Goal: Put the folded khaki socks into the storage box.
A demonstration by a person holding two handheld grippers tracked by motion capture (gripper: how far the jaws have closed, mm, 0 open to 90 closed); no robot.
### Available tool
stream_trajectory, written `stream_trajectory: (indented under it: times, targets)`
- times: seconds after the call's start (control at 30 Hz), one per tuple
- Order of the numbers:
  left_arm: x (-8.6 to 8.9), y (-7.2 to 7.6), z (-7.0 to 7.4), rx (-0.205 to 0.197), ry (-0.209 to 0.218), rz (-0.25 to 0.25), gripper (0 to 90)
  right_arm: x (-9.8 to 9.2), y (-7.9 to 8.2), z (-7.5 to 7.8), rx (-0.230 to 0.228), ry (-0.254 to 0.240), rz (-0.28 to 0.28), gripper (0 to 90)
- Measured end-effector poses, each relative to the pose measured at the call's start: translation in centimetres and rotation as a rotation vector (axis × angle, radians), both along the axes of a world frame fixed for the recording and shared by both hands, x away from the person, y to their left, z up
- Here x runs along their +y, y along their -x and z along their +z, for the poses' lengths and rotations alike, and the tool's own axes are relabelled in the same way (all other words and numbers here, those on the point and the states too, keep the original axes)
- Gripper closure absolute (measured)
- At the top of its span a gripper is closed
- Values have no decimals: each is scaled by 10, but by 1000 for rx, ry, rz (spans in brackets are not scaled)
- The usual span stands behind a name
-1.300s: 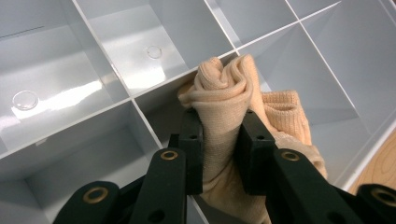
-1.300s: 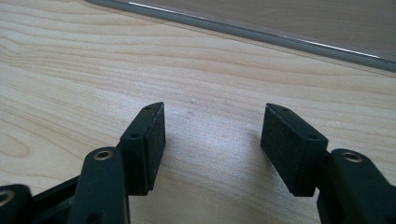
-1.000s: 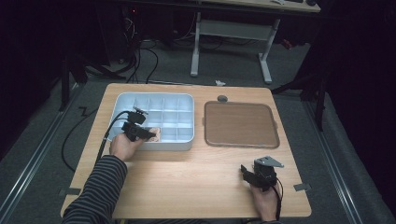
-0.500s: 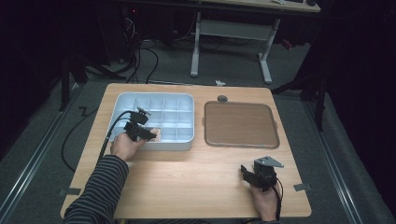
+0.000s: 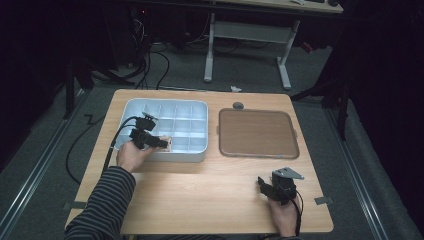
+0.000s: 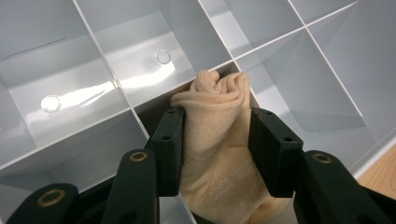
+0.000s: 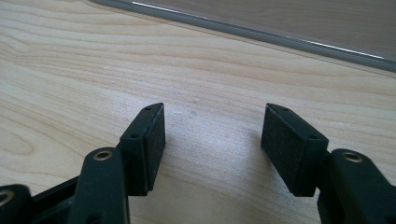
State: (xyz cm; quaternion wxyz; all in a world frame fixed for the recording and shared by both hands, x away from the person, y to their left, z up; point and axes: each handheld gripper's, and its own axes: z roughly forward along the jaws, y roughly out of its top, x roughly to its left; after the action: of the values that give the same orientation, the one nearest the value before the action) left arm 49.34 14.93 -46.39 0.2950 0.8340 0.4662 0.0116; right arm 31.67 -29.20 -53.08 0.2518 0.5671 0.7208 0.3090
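Wooden counter (image 5: 200,190) carries a compartment tray (image 5: 197,155) near its left edge, where the left gripper's (image 6: 217,140) fingers, just opening, flank a beige glove (image 6: 215,154); the right gripper's (image 7: 212,140) fingers stand apart, empty.

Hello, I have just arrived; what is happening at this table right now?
A person works at a wooden table with a gripper in each hand. The left gripper is over a pale grey plastic tray with compartments, putting a rolled, peach-coloured fabric glove into a compartment in its near row. Its jaws have just been opening, and the glove is still between them, with a gap showing at one pad. The right gripper rests open above the bare table, near a brown flat tray.
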Motion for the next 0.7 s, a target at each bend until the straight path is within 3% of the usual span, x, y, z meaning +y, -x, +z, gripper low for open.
stream_trajectory:
  times: [0.27,0.37,0.47,0.6,0.7]
  targets:
    - [3,5,10,-60,5,32,516,0,0,0,-2,1,4,400]
    - [7,6,15,-92,33,55,522,0,0,0,-1,-2,5,400]
    - [6,8,16,-93,34,45,611,-1,0,0,-2,-5,5,400]
    - [0,9,11,-86,-33,21,773,-1,0,0,-1,-6,6,398]
    - [-3,7,5,-68,-64,7,826,-1,0,0,-3,-3,8,398]
